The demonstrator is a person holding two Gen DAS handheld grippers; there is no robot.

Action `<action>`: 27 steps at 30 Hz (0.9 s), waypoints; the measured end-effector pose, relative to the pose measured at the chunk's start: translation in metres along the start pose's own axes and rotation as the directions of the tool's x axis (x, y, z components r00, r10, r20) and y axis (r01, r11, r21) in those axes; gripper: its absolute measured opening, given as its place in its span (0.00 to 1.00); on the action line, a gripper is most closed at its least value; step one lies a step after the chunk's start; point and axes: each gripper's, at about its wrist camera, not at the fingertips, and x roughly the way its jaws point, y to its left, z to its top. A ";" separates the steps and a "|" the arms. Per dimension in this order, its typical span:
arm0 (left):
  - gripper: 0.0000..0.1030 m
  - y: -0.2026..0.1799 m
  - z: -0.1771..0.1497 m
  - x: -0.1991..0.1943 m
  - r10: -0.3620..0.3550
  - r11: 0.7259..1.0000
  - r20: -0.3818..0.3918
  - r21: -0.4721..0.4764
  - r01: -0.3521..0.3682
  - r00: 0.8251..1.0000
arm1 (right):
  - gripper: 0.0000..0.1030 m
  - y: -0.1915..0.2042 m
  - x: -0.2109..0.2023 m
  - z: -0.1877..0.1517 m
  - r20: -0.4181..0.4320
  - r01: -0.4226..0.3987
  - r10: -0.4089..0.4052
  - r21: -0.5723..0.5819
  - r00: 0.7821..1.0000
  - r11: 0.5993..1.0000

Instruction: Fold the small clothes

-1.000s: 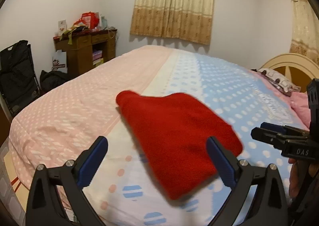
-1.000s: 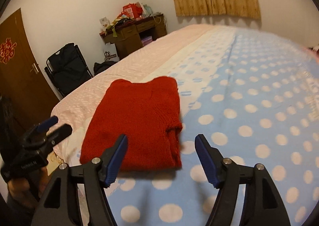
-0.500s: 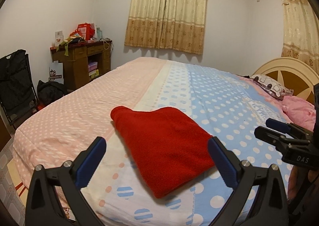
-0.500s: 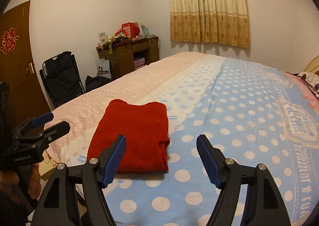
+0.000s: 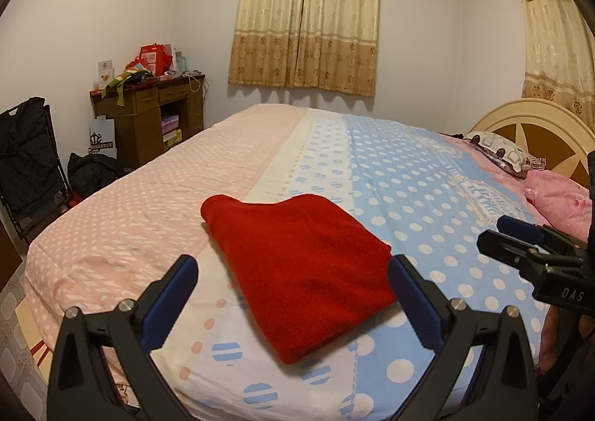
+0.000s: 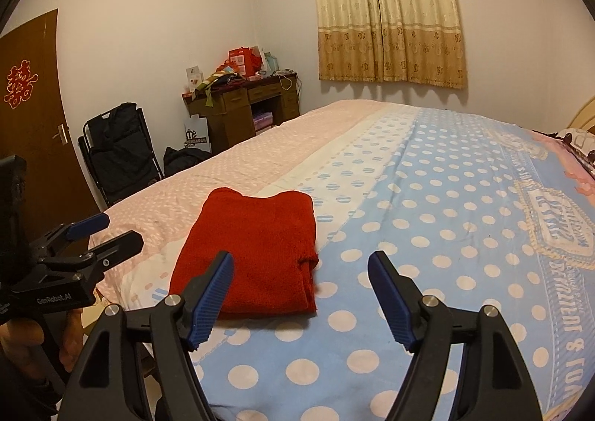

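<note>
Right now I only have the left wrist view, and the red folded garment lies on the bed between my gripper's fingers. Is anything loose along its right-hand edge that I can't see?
Observer: Yes. In the right wrist view the red garment shows a small cuff-like end poking out at its near right corner, lying flat on the bed.
Operator: Is the right gripper holding anything? I see it only from the side.
Observer: No. The right gripper is open, with nothing between its fingers.
Operator: What is left of the folding chair, out of my view?
Observer: A brown door with a red paper decoration on it.
</note>
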 end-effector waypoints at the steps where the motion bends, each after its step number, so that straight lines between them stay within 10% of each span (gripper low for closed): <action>1: 1.00 0.000 0.000 0.000 0.001 1.000 -0.001 0.000 -0.001 1.000 | 0.73 0.000 0.000 0.000 -0.001 -0.001 0.001 0.001 1.000 1.000; 27: 1.00 -0.006 0.001 -0.005 0.010 0.999 0.017 0.050 -0.011 1.000 | 0.73 0.005 -0.007 -0.003 0.021 -0.015 0.015 -0.006 1.000 1.000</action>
